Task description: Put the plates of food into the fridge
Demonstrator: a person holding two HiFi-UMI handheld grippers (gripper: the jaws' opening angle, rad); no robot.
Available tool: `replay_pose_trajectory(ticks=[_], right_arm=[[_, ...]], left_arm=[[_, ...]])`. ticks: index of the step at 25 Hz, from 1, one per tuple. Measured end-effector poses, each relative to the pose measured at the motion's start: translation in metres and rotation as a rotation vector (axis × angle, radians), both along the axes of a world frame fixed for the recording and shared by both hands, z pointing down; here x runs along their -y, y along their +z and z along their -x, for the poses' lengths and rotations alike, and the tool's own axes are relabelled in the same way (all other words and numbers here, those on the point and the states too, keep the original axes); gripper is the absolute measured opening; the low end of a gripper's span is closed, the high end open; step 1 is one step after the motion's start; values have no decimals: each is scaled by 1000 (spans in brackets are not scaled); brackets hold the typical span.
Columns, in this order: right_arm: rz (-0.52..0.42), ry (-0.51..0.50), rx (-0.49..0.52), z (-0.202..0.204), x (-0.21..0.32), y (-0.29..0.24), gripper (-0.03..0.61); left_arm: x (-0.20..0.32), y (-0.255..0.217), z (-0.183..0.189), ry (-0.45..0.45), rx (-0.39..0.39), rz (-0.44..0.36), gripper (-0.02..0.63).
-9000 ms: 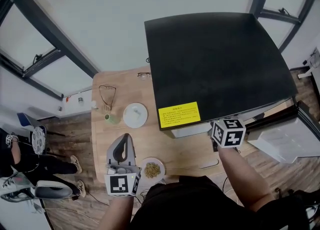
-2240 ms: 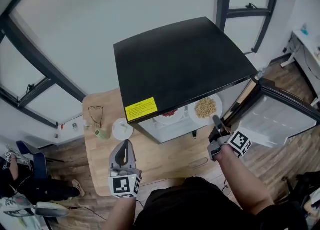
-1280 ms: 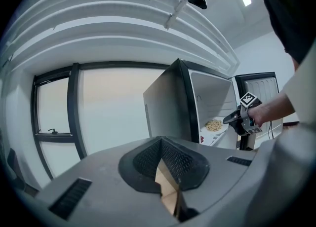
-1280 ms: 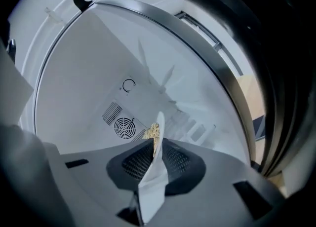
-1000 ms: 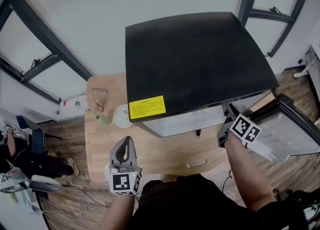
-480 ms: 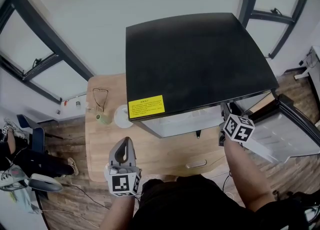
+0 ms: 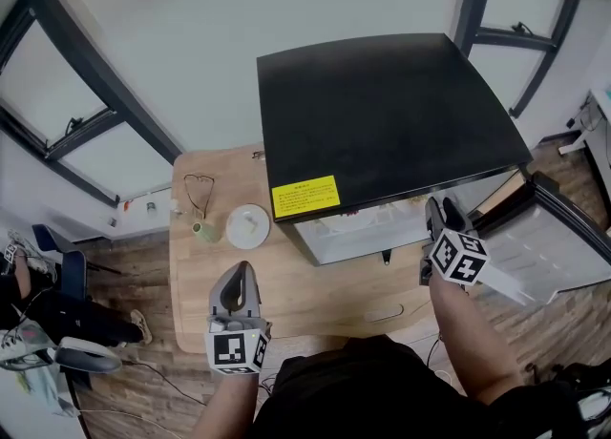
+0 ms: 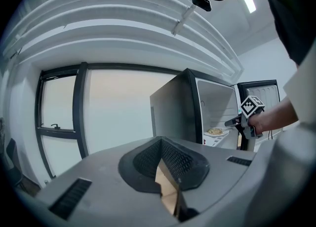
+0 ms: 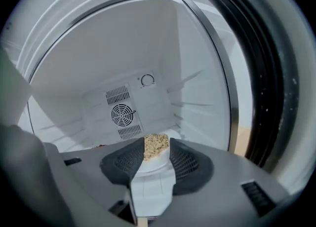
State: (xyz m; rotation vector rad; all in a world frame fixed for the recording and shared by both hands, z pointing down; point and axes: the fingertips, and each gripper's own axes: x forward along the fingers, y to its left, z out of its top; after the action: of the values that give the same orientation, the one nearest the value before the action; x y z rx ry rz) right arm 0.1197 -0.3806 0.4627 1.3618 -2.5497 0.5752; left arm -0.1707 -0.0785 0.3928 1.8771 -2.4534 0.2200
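The right claw reaches into the open fridge, a boxy cabinet with a matte black top and smooth white plastic walls. Its ribbed dark pads stand apart, have just been opening, and press on nothing. Just ahead of its tips, seen through the gap, a round white plate heaped with crumbly tan grain lies on the fridge shelf. Beyond the plate, a round slotted fan grille sits in the back wall. To this claw's right the door hangs open.

The left claw, tips together and empty, hovers over the pale wooden surface, with the fridge ahead to its right.

Nine seconds ago the door was shut and a plate of food lay on the surface just right of the left claw. Two seconds ago the grain plate was at the fridge mouth, by the right claw's tips.
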Motion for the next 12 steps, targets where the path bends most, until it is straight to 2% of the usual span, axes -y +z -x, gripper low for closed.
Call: replay_pose_trajectory(ticks=[5, 8, 12], right_arm=[[-63, 6, 26, 12, -32, -20, 173], [-90, -3, 46, 26, -58, -29, 173], [-97, -81, 117, 56, -102, -33, 173]], left_arm=[[-24, -7, 12, 47, 28, 3, 3], [-50, -9, 31, 7, 21, -29, 3], [-84, -8, 52, -24, 14, -39, 3]])
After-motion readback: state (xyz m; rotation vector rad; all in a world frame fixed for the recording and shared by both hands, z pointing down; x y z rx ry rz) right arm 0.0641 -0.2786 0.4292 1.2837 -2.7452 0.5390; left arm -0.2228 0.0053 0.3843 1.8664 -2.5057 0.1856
